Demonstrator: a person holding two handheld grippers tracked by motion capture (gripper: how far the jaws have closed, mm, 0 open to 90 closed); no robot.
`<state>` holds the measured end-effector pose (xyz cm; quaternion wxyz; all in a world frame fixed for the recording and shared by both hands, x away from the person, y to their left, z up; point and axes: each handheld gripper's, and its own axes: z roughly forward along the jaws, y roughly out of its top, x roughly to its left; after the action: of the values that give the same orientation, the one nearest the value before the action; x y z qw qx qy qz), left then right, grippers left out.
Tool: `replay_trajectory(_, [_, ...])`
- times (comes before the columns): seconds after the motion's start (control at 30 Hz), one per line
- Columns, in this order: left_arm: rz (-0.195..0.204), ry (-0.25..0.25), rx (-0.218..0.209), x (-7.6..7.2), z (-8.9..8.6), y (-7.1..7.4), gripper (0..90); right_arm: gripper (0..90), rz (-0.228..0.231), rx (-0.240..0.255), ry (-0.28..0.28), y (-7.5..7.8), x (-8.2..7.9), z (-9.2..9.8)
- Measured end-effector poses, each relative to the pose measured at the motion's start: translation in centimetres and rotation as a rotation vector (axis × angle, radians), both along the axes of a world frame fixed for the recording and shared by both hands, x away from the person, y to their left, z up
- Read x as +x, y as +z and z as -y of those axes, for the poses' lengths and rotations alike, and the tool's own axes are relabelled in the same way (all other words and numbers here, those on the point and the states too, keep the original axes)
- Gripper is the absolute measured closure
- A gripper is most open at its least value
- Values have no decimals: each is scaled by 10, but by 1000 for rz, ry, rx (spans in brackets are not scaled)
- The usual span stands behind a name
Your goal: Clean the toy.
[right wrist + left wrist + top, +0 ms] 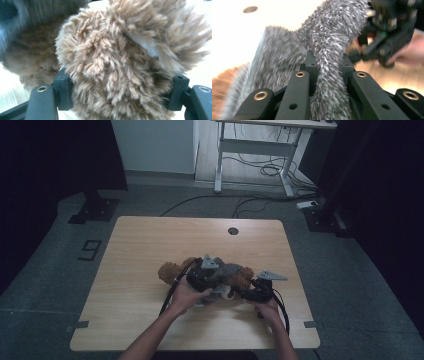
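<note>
A grey furry strip [329, 57] is pinched by the left gripper [327, 75]; the brown plush toy [120, 65] (near the tabletop's [140, 245] front edge) is clamped by the right gripper [120, 96].

Wooden table [140, 250], round hole [233, 230] near far edge. Brown plush toy [172, 270] with grey fur piece [231, 269] lying near table middle. Left gripper [204, 275] on toy's middle; right gripper [255, 292] at toy's right end. Forearms enter from bottom. Cables [260, 169] on floor beyond.

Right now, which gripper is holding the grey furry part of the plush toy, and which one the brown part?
The left gripper is shut on the grey fur; the right gripper grips the brown fur.
</note>
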<state>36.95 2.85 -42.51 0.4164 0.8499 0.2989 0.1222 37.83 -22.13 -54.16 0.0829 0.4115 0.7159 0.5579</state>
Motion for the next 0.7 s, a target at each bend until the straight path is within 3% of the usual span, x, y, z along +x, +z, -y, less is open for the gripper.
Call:
replay_trajectory(0.13, [8,16,-19,11,7,12,759,284,-3,-1,0,0,0,0])
replay_trajectory(0.23, [8,18,-17,21,22,15,759,284,-4,1,0,0,0,0])
replay_trajectory(0.3, [2,18,12,26,33,10,759,284,-5,3,-2,0,0,0])
replay_trajectory(0.37, [-5,21,83,31,42,-3,758,285,-4,0,-3,0,0,0])
replay_trajectory(0.4, [-50,14,106,34,44,-14,758,285,-4,-1,-4,0,-1,0])
replay_trajectory(0.43, [-73,5,99,35,44,-22,757,285,-4,-3,-5,0,-1,0])
replay_trajectory(0.5, [-76,6,45,33,38,-27,760,284,-5,-9,-5,0,-1,0])
replay_trajectory(0.57, [-94,-6,19,29,31,-28,761,284,-1,-15,2,0,-1,0])
replay_trajectory(0.7, [-79,-29,28,13,19,-33,762,284,11,-24,6,0,-2,-1])
